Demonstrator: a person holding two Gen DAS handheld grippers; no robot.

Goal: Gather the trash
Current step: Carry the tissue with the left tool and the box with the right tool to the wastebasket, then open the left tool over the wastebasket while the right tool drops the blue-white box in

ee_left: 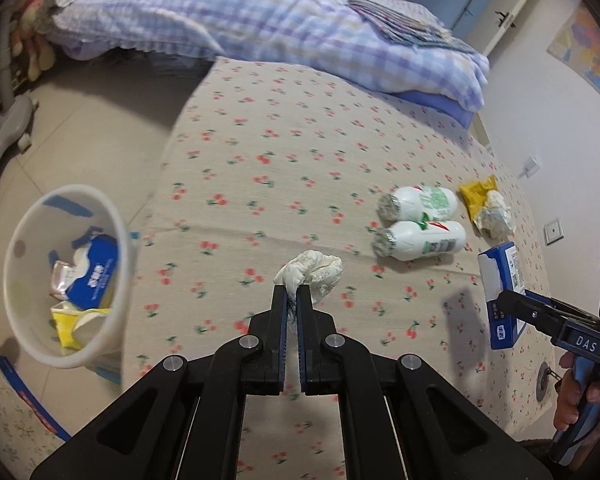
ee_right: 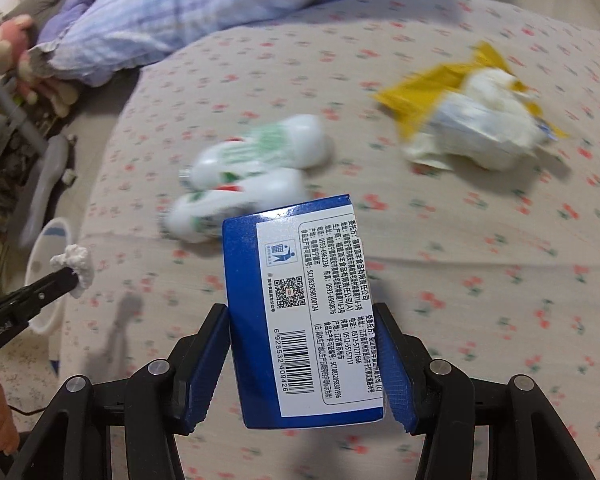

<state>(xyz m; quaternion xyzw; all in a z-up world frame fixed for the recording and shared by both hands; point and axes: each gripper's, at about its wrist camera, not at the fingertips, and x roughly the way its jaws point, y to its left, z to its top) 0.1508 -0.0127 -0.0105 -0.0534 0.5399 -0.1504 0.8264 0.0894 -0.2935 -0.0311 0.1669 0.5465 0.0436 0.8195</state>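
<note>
The left gripper (ee_left: 291,294) is pinching a crumpled white tissue (ee_left: 312,271) between jaws pressed nearly together, holding it above the cherry-print bedsheet (ee_left: 284,152). The right gripper (ee_right: 306,344) is clamping a blue carton (ee_right: 300,312) by its two sides, the barcode label facing up and the carton raised off the sheet.

Beyond the tissue, toward the far side of the bed, two white bottles (ee_left: 420,220) with green and red print are lying side by side, their foil tops pointing toward the bed's edge. Just past the bottles, a torn yellow wrapper (ee_left: 486,208) with pale crumpled paper is sitting on the sheet. Nothing is lying between the tissue and the bottles. Further still, a checked lilac quilt (ee_left: 260,24) is heaped across the bed's far end.

Off the bed's edge, on the bottles' foil-top side, a white plastic bin (ee_left: 66,280) is standing on the floor, holding a blue-and-white tissue pack (ee_left: 96,272), a yellow wrapper and a small silvery packet.

Only the left wrist view is showing the bin's contents; only the right wrist view is showing the carton's printed label and QR code.
</note>
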